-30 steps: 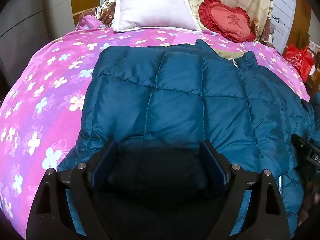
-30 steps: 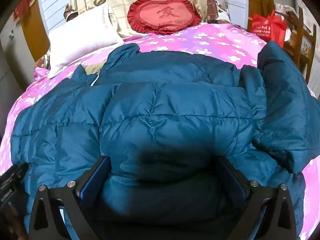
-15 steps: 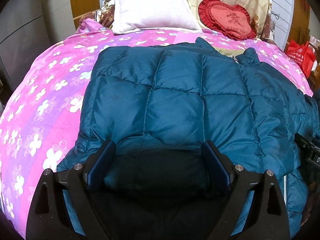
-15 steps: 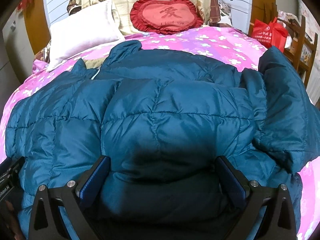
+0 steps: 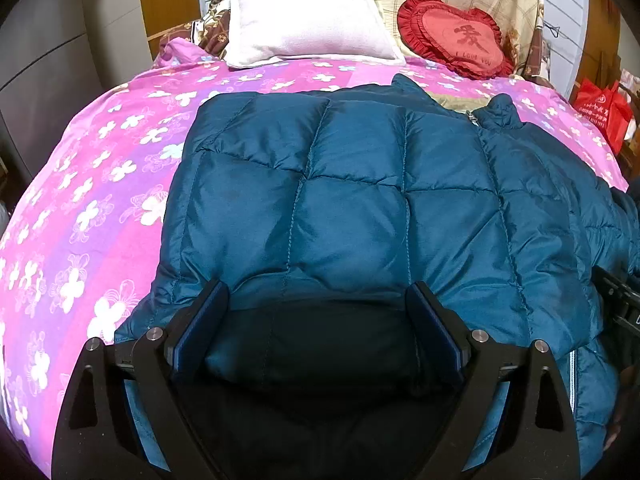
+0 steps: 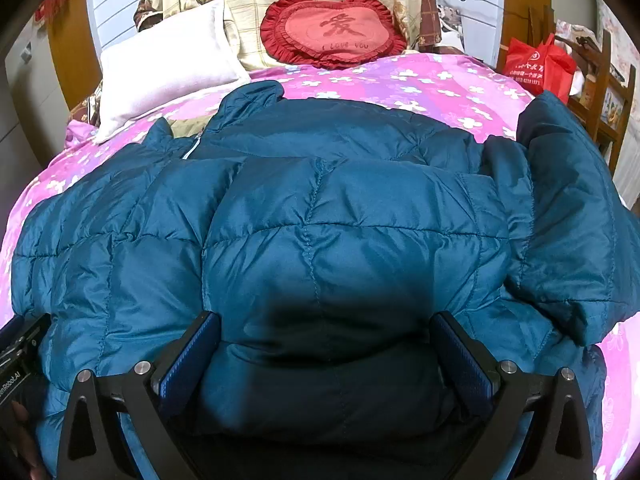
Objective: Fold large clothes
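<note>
Jacket (image 5: 360, 200), puffy teal quilted nylon, lies on floral bedspread (image 5: 92, 184).

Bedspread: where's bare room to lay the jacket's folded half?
Bare pink floral bedspread lies left of the teal puffer jacket, and in a strip between its collar and the white pillow. The right side is crowded by the bunched sleeve.

Jacket (image 5: 360, 208) on bed (image 5: 100, 184) — pillow (image 5: 308, 12) behind
</note>
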### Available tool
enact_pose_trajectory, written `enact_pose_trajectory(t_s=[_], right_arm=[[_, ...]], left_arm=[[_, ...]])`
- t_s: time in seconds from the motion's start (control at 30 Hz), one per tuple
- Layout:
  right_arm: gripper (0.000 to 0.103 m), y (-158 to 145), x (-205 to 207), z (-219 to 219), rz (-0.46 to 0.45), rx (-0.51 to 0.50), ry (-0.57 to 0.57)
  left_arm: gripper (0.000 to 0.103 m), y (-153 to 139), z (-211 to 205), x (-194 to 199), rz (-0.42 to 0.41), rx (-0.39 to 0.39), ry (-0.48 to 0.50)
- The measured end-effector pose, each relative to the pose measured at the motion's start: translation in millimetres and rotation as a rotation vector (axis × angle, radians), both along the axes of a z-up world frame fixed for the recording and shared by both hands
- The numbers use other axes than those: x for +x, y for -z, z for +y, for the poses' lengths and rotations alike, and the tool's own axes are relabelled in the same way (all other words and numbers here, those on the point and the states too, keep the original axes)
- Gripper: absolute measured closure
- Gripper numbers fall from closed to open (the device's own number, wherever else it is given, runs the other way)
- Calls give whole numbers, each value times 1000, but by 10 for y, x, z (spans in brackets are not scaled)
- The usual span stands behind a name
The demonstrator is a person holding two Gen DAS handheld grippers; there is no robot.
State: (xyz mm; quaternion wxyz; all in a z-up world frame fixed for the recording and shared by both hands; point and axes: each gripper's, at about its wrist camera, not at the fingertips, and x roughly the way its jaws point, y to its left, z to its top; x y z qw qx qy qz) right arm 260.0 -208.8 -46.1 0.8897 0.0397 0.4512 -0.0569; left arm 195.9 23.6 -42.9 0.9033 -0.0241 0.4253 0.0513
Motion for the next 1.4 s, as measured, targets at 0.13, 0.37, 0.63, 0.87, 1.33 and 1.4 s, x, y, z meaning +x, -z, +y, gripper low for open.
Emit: enact_pose_trajectory(t_s=[0.13,0.37,0.63,0.87,1.33,1.4], right_arm=[[0,2,-3,15,5,-9,-6],[0,6,-1,2,8,-6,-17],[0,-286,-169,28,-137,-27,6],[0,-44,10,28,16,32,-35],[0,-892,-1066,-2411,-239,5,559],[0,-834,-1142,-2880,-169,-73,595]], left_arm=[[11,-1,-13,0,-1,12,-1],[11,2,-15,-15,-4,19,-1],[12,-199,5,-117,-99,42,-34],[11,-27,129,7,19,-6,-34],[12,-318,-361,-368,-14,-119,58],[12,-329,-467,-406,-21,-75,86]])
